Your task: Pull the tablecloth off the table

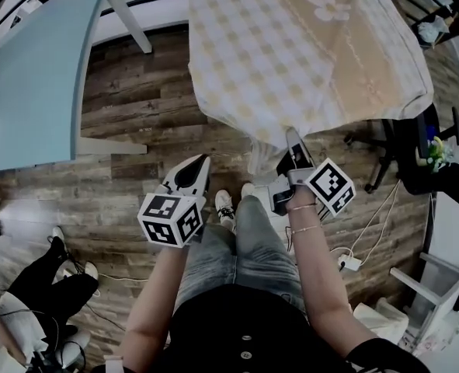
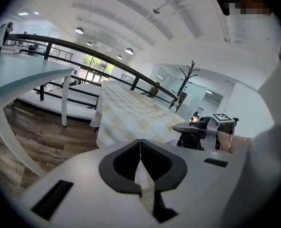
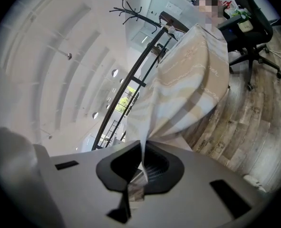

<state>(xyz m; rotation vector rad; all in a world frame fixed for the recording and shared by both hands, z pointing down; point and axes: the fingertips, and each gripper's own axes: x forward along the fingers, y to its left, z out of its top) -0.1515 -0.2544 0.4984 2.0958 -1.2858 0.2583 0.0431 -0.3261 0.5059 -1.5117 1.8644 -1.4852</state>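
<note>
No readable text, labels, brands, numbers or signs anywhere, only wordless black-and-white square patterns on the left cube and right cube

Tablecloth: a pale yellow and white check is recorded, with a beige band printed with a white flower. Floor: brown wood-grain planks are noted. Side desk: the top is seen as pale blue-grey. Left gripper and right gripper: light grey shells, black jaw linings and black-and-white square markers are observed. Office chair: black.
</note>
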